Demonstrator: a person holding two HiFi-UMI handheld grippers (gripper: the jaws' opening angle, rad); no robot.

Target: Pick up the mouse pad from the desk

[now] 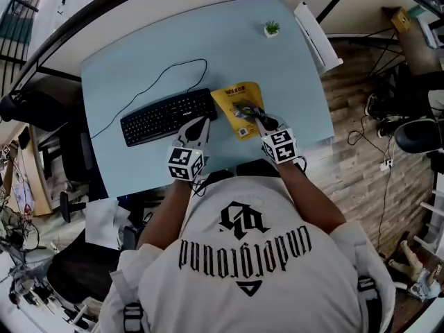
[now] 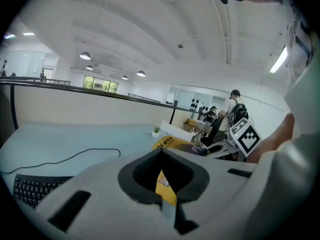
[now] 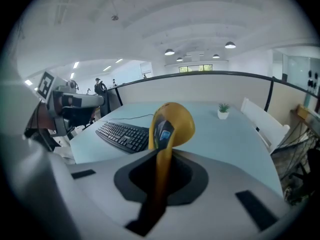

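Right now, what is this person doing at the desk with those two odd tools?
A person is working two hand-held grippers over a pale blue desk. The right gripper is clamped on a yellow mouse pad, which stands up from its jaws and curls over, beside a black keyboard. The left gripper is at the pad's left edge with yellow showing between its jaws; whether it actually grips is unclear.

The keyboard (image 1: 166,116) lies on the bench (image 1: 132,54). Just right of the keyboard is the mouse pad (image 1: 232,96). The right gripper (image 1: 253,116) pinches the pad's near edge and the left gripper (image 1: 203,122) the corner beside the keyboard. A cable (image 1: 163,78) loops behind the keyboard. A small potted plant (image 1: 271,28) stands well behind it, to the right.
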